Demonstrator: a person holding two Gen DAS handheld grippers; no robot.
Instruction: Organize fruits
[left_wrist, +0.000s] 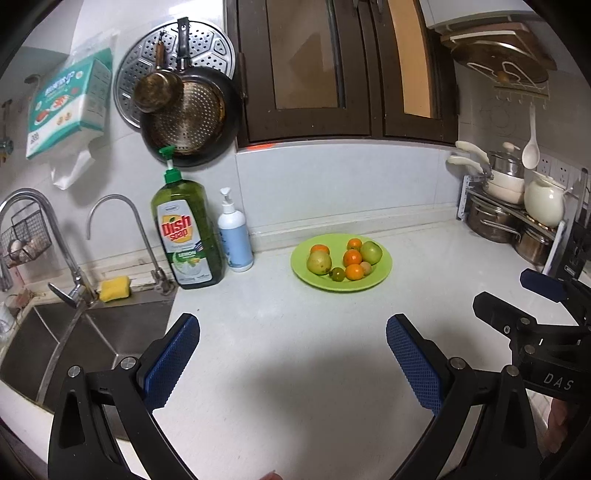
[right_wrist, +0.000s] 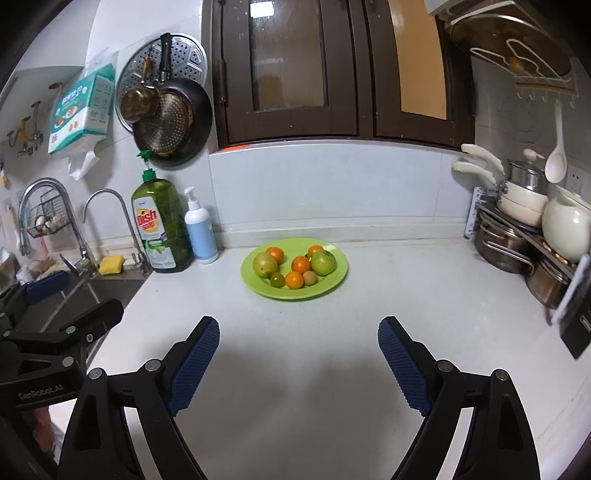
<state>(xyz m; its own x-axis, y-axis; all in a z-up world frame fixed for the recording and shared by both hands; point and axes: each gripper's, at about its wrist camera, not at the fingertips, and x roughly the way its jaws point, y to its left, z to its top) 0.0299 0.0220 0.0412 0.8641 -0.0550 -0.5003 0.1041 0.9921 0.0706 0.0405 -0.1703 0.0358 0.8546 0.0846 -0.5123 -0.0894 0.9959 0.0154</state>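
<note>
Fruits: lying together on the green plate (right_wrist: 338, 275): four orange mandarins, one of them (right_wrist: 294, 279) at the front, two larger green fruits (right_wrist: 323, 262), a small dark green one (right_wrist: 277, 280) and a small tan one (right_wrist: 310, 277).
Plate: sitting on the white counter (right_wrist: 424, 295) near the back wall, just right of the white pump bottle (right_wrist: 200, 238) and the green dish soap bottle (right_wrist: 162, 225).
Left gripper (left_wrist: 291, 336): hovering over bare counter in front of the plate, pointing forward and tilting downward; its blue-padded fingers (left_wrist: 173, 363) are standing wide apart with nothing between them. It also shows at the left edge of the right wrist view, beside the sink.
Right gripper (right_wrist: 299, 338): hanging next to the left one, aiming at the plate at a similar downward tilt; its fingers (right_wrist: 194, 369) are spread well apart and holding nothing.
Hand: part of a hand (left_wrist: 557, 428) is showing under the right gripper's body at the lower right of the left wrist view.
Sink (left_wrist: 85, 343): lying to the left, a yellow sponge (left_wrist: 115, 288) resting on its back ledge by the taps.
Pots (right_wrist: 509, 240): stacked on a rack at the far right.
</note>
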